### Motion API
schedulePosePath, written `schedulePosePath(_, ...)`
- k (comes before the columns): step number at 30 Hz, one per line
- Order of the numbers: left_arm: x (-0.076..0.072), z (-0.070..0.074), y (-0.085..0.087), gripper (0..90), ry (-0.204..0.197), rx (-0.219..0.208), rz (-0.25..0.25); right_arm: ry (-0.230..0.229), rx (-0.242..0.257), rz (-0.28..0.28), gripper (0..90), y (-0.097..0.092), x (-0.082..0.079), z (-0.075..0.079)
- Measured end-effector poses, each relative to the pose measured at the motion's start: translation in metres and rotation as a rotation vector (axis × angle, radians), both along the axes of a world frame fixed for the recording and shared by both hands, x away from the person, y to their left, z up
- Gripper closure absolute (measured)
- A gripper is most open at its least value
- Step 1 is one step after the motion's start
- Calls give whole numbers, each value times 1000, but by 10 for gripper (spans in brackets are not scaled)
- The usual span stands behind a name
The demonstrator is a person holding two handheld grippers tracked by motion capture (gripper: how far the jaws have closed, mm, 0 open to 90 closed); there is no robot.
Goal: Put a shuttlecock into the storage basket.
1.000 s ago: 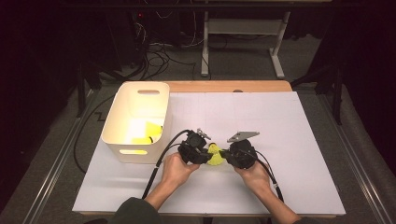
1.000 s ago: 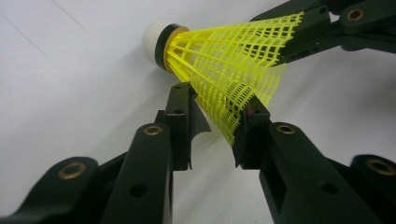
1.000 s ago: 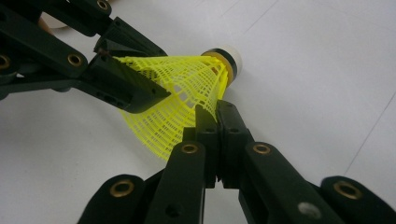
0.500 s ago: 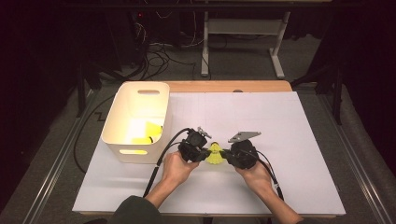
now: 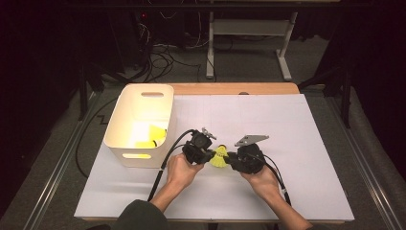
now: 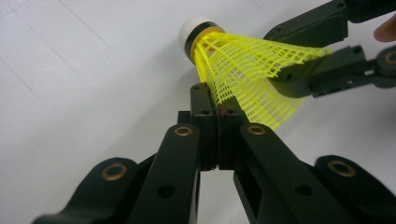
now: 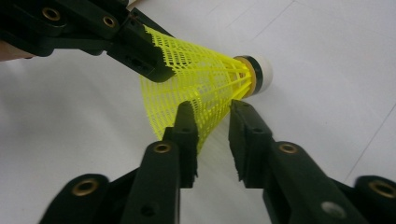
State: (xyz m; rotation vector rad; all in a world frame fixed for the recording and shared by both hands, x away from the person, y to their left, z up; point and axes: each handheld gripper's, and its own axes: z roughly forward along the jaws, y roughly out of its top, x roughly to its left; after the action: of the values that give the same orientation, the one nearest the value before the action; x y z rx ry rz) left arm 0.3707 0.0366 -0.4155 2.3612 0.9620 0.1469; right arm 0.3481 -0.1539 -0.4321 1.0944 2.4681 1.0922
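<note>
Since a second ago our left gripper (image 6: 218, 114) has pressed its jaws together on the skirt edge of the yellow shuttlecock (image 6: 243, 70), while our right gripper (image 7: 212, 112) has just been opening, its jaws now spread with the mesh loose between them. We judge this a handover from right to left just above the white table (image 5: 287, 124); next the right must back off so the left can carry it toward the white bin (image 5: 139, 120). Its long axis lies roughly level, the cork (image 7: 262, 73) pointing away from us.

Shuttlecock (image 5: 220, 157) right of bin (image 5: 125, 142)
</note>
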Motion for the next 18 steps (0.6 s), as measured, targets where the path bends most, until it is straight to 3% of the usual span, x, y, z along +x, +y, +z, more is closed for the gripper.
schedulePosePath(6,0,-1,1,894,-7,20,5,-9,-2,-2,643,1,-2,2)
schedulePosePath(10,2,0,4,894,-11,32,19,-12,22,3,605,0,-4,2)
schedulePosePath(18,1,2,7,894,-17,44,26,-37,34,-2,564,-11,-10,10)
